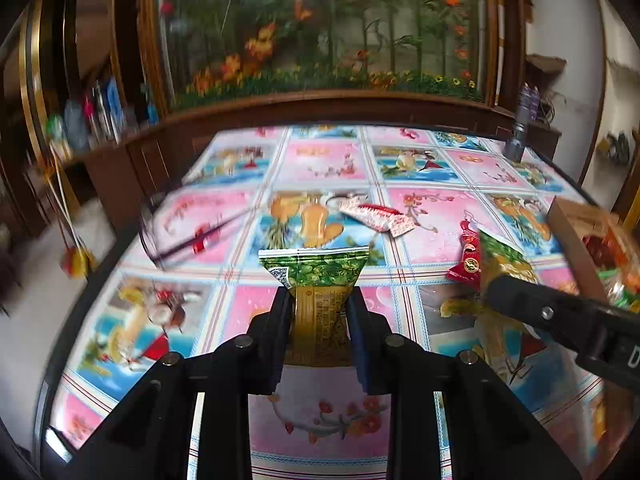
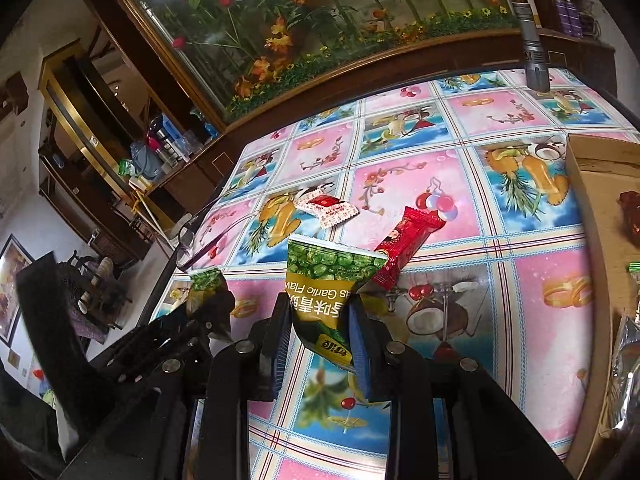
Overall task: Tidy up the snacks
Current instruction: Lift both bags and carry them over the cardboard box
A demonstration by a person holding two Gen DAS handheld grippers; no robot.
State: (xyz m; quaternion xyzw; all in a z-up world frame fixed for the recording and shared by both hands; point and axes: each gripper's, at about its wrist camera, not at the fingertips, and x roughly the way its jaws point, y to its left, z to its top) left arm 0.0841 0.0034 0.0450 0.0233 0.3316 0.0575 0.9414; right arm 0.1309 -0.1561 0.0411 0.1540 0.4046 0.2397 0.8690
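My left gripper point(image 1: 319, 300) is shut on a green and gold pea snack packet point(image 1: 316, 280), held above the table; it also shows in the right wrist view point(image 2: 206, 286). My right gripper point(image 2: 318, 312) is shut on a second green pea packet point(image 2: 326, 280), also seen in the left wrist view point(image 1: 502, 258). A red snack packet point(image 2: 404, 242) lies on the patterned tablecloth point(image 2: 520, 200) just beyond it. A red and white sachet point(image 2: 326, 208) lies farther back. A cardboard box point(image 2: 592, 208) with snacks stands at the right.
Eyeglasses point(image 2: 208, 236) lie near the table's left edge. A grey cylinder point(image 2: 534, 56) stands at the far right corner. A wooden cabinet with a flower display point(image 1: 320, 40) runs behind the table. Shelves with bottles point(image 1: 96, 112) stand at the left.
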